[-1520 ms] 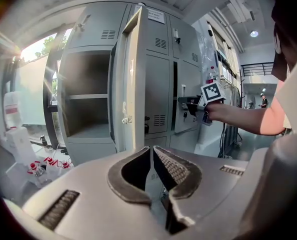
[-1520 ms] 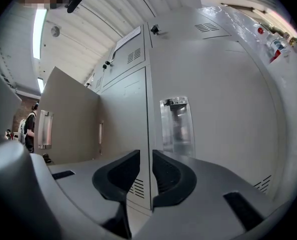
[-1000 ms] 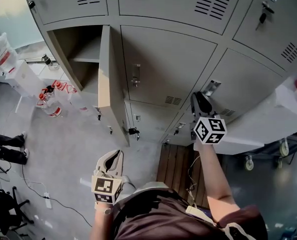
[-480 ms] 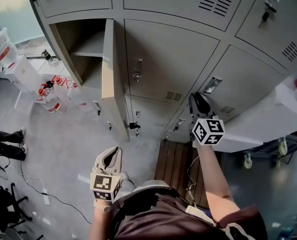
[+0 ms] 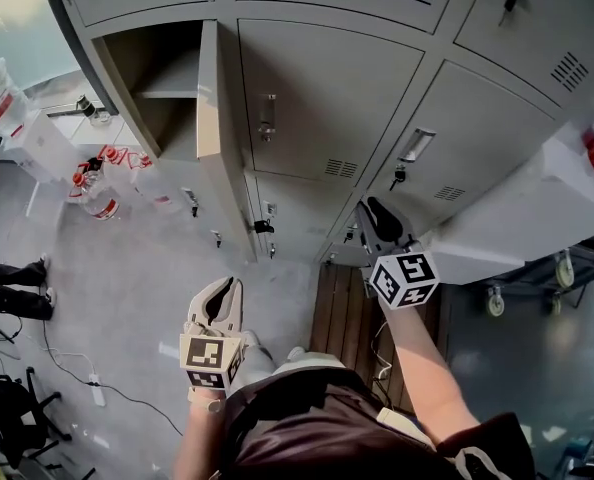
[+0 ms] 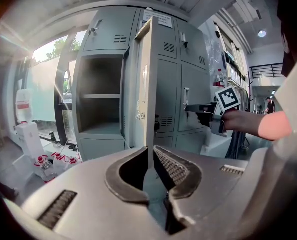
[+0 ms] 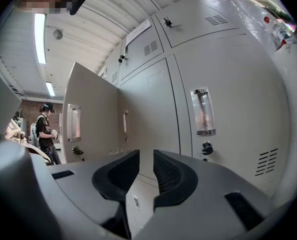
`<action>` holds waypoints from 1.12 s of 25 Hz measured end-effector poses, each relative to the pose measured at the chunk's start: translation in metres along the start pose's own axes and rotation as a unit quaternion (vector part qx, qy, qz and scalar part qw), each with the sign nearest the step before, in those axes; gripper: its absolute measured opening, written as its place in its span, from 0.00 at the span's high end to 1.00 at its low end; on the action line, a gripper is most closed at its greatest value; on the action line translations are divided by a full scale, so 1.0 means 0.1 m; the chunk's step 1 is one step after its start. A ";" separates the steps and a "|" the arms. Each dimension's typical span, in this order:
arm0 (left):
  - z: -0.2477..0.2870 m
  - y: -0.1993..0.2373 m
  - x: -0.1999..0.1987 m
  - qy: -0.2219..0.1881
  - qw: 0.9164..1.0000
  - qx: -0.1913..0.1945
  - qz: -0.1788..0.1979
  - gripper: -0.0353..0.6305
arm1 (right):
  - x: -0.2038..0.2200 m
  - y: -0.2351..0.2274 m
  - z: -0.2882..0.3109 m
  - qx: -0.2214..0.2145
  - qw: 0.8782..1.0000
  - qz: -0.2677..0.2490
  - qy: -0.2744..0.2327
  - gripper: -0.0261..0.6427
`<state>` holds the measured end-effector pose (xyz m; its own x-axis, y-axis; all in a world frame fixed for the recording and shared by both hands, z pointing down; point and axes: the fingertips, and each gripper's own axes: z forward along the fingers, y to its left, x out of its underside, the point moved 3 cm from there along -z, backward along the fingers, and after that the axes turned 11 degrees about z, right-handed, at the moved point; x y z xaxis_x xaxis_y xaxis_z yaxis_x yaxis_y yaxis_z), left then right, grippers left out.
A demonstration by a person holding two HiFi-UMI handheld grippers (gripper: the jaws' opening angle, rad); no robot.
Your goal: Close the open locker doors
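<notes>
The grey lockers [image 5: 327, 98] fill the top of the head view. One locker door [image 5: 212, 138] at the upper left stands wide open, edge toward me, beside its empty compartment [image 5: 162, 98]. My left gripper [image 5: 227, 286] hangs low over the floor, well short of that door, with its jaws closed to a sliver and nothing in them. In the left gripper view it [image 6: 149, 149] points at the door's edge [image 6: 144, 84]. My right gripper [image 5: 372, 208] sits just in front of the closed lockers, open with a small empty gap. The right gripper view shows it [image 7: 146, 154] facing closed doors, the open door [image 7: 91, 119] to its left.
Bottles with red caps [image 5: 102, 183] and white containers [image 5: 7, 108] stand on the floor left of the lockers. A wooden pallet [image 5: 347, 318] lies under my right arm, and a white wheeled cart [image 5: 537, 218] is at the right. A person [image 7: 44, 131] stands beyond the open door.
My right gripper has come down and slightly left, away from the locker handle it was near. The left gripper has hardly moved. The open door stands as before.
</notes>
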<state>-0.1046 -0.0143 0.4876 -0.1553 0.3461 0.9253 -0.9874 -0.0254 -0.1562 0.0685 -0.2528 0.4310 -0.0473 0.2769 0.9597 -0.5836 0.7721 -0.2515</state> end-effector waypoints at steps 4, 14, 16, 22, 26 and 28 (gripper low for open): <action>-0.02 -0.04 -0.07 -0.008 1.000 -0.003 0.004 0.89 | 0.15 0.27 -0.24 -0.017 1.000 0.012 0.008 0.82; 0.07 -0.02 -0.33 -0.039 0.999 -0.024 0.010 0.80 | 0.53 0.49 -0.81 -0.017 0.998 0.040 0.036 0.82; 0.13 -0.01 -0.38 -0.043 0.998 -0.034 0.010 0.77 | 0.58 0.45 -0.92 -0.010 0.998 0.044 0.040 0.82; 0.34 0.07 -0.46 -0.038 0.996 -0.073 0.020 0.71 | 0.63 0.24 -1.19 0.022 0.997 0.058 0.039 0.82; 0.45 0.12 -0.51 -0.036 0.995 -0.091 0.029 0.70 | 0.58 0.09 -1.32 0.042 0.997 0.064 0.027 0.82; 0.50 0.14 -0.52 -0.031 0.994 -0.098 0.036 0.70 | 0.56 0.02 -1.36 0.050 0.996 0.066 0.023 0.82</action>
<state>-0.1114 -0.0797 0.4543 -0.2333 0.2909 0.9279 -0.9495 0.1377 -0.2819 0.1751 -0.1578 0.4672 -0.0941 0.3995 0.9119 -0.6530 0.6666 -0.3594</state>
